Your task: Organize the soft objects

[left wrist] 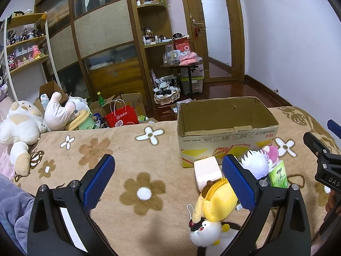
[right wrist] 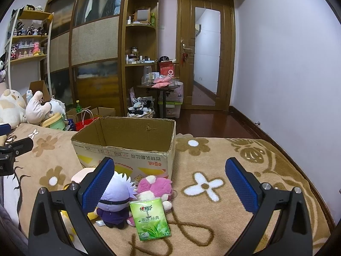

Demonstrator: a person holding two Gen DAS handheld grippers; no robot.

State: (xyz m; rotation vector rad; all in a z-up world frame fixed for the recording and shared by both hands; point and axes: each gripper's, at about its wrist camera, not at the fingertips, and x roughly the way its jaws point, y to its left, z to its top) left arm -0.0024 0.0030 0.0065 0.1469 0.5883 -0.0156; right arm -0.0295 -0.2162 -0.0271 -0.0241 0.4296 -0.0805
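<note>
An open, empty cardboard box stands on the flowered blanket. In front of it lie several soft things: a yellow plush pouch, a small white plush with a keychain, a pale pink block, a white-haired doll in purple, a pink and white plush and a green tissue pack. My left gripper is open and empty above the blanket, left of the pile. My right gripper is open and empty above the pile's right side.
Large plush toys lie at the blanket's left end. Beyond the bed are a red paper bag, cardboard boxes, a wardrobe, shelves and a cluttered small table. The blanket's edge curves at the right.
</note>
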